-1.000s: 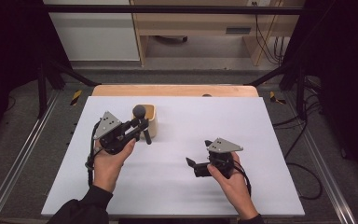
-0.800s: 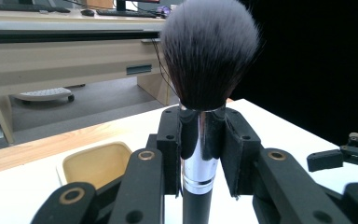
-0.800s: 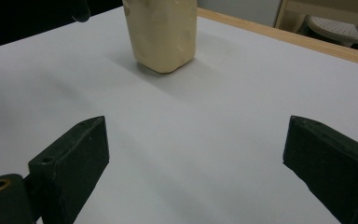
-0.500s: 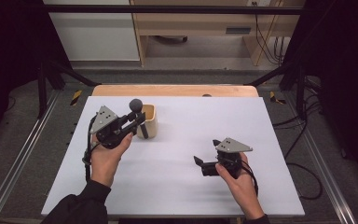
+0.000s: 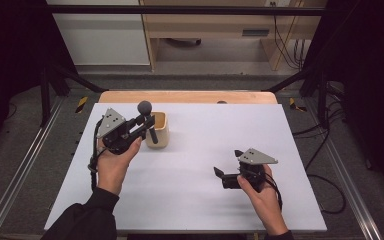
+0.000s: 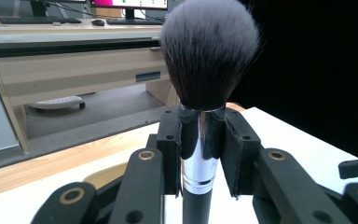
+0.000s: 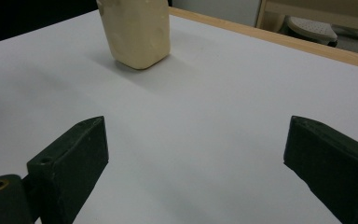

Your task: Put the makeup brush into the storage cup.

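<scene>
The left gripper (image 5: pixel 147 125) clamps a brush (image 6: pixel 204 93) by its silver collar, bristles up, just left of the cup (image 5: pixel 158 129); the handle's lower end seems to sit beside the cup's rim. The right gripper (image 5: pixel 226 162), jaws spread and empty, rests well right of the cup.

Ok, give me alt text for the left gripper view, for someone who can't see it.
The left gripper clamps a makeup brush upright by its silver ferrule, dark fluffy bristles on top. Behind it are the white table, its wooden edge, and a desk with keyboards.
</scene>
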{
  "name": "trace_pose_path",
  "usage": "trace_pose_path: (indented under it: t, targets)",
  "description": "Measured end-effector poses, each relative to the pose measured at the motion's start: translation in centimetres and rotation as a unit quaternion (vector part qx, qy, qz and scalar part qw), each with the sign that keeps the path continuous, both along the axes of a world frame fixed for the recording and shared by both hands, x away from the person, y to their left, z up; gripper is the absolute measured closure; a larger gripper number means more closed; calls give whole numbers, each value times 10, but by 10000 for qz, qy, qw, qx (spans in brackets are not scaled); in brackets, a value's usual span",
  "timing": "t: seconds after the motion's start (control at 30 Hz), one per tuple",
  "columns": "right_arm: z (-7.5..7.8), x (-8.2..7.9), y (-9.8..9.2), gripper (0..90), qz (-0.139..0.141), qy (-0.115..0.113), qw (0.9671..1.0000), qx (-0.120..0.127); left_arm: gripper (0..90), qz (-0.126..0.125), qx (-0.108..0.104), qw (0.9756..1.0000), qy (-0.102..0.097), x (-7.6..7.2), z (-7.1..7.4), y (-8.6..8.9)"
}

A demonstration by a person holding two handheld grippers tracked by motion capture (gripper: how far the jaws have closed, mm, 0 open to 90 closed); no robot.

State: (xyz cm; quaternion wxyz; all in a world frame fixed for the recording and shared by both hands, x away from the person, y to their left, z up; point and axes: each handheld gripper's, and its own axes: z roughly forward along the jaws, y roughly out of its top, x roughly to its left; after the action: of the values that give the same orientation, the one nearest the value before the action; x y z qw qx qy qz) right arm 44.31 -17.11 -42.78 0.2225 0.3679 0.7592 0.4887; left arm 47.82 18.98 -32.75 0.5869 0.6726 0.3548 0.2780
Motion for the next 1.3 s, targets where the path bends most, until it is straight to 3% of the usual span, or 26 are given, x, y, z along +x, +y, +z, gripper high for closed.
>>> trace_pose_path:
  t: [0.63,1.3]
  targets:
    - [-2,-2,-10,61,-120,26,9999,-40,709,121,39,9998,-125,10,11,5]
    - [-5,-6,-16,61,-186,47,9998,-81,709,211,27,9997,-146,21,10,6]
